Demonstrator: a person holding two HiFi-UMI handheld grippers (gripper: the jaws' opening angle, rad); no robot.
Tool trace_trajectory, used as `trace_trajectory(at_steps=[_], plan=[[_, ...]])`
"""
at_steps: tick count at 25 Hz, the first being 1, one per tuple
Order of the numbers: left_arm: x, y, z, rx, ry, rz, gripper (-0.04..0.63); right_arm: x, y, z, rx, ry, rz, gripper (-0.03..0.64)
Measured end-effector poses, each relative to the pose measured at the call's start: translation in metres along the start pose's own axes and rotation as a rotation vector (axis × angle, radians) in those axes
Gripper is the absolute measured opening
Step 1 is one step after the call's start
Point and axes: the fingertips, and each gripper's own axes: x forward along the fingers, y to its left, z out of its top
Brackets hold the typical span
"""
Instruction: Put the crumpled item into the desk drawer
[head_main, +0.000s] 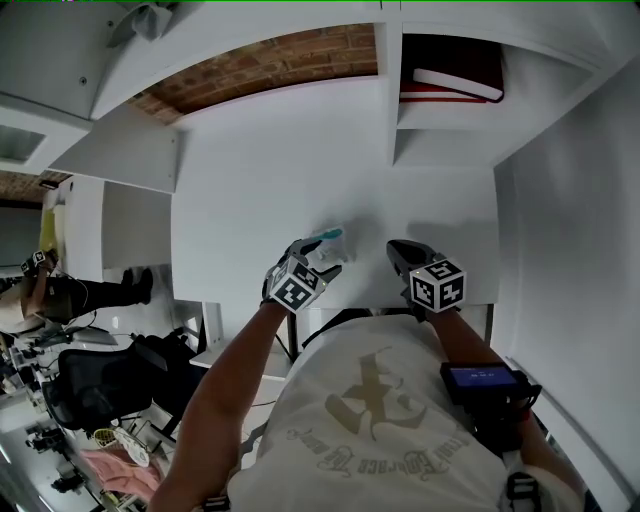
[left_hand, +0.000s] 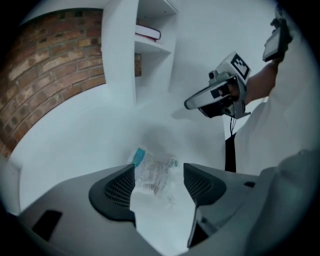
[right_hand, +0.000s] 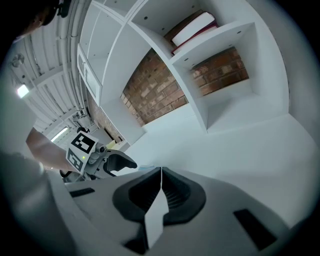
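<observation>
Left to right:

- Far left, off the desk: black office chair (head_main: 95, 385) down on the floor, well apart from the work. Not relevant.
- Red-brick wall (left_hand: 45, 85) behind the flat white desk top (head_main: 250, 190). That part of the desk is bare.
- Left gripper (head_main: 318, 255): tongs spread apart, low over the desk, straddling the crumpled clear plastic wrapper with a teal edge (left_hand: 155, 170). The wrapper lies on the desk near the front edge. Its near end sits in the gap between the two pads, its teal end just past the tips. Can't tell if either pad touches it. No clamp yet. Reads as lined up for the pinch, jaws wide so both clear the crinkled sides.
- Right gripper (right_hand: 161, 172): tongs pressed together, nothing between them. It hangs just beside the left one, tip pointing over the desk and off the wrapper. My guess is it's parked there to be free for the drawer pull.
- Right end: white shelf cubby (head_main: 440, 125) above the desk, flat white and dark-red books (head_main: 455, 82) stacked in the upper one. Well apart from both grippers.

Desk drawer: not in any view, presumably under the front edge below the torso. Task looks early, grasp stage. Thin wrapper could slip or spring out if pinched too near its end.
</observation>
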Motion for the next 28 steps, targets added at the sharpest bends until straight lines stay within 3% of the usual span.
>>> trace_trajectory(at_steps=[5,11,18,28], plan=[[0.009,-0.005,-0.007,0.216,0.094,-0.056,0.31,0.0,-0.001,-0.002,-0.038,0.018,-0.006,0.025],[0.017,0.001,-0.007,0.283,0.159,-0.107,0.31,0.0,-0.004,-0.005,-0.043,0.026,-0.003,0.025],[0.032,0.001,-0.02,0.258,0.24,-0.139,0.308,-0.001,-0.012,-0.006,-0.021,0.024,-0.001,0.025],[0.042,-0.006,-0.011,0.173,0.205,-0.104,0.236,0.003,-0.017,-0.006,-0.026,0.044,0.028,0.025]])
